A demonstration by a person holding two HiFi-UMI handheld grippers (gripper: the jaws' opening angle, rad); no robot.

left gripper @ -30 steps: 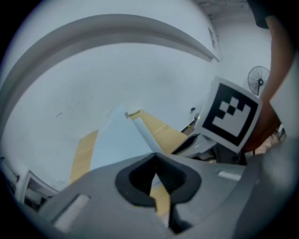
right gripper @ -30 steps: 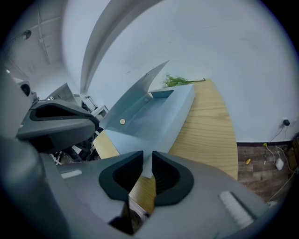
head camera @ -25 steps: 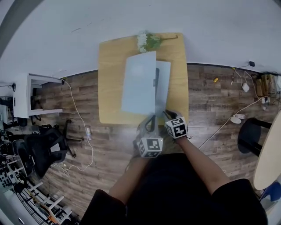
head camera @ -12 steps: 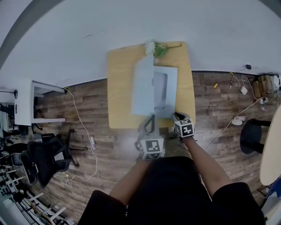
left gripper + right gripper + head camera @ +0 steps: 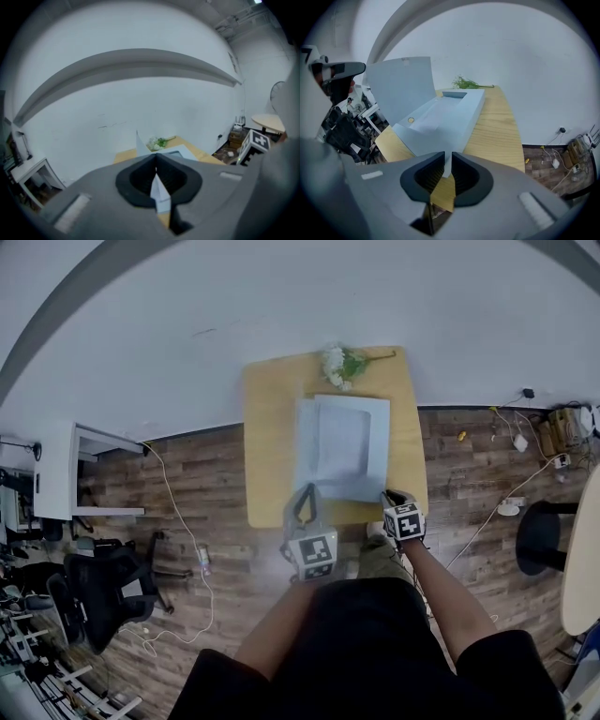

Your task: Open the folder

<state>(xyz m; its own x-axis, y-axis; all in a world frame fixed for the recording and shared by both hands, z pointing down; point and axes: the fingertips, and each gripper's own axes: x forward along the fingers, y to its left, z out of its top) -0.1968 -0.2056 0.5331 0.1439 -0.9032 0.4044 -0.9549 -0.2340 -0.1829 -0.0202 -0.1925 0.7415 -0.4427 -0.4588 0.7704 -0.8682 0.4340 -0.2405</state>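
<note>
left gripper (image 5: 156,157) clamps the upright cover (image 5: 401,89) of the folder (image 5: 354,442); right gripper (image 5: 446,155) pinches its near edge; hinge runs lengthwise ahead of the left.

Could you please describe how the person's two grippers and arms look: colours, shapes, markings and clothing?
The left gripper and the right gripper look alike. Each has a grey body, black curved jaws and a white cube with black square markers. No cables show. The person wears black short sleeves.
</note>
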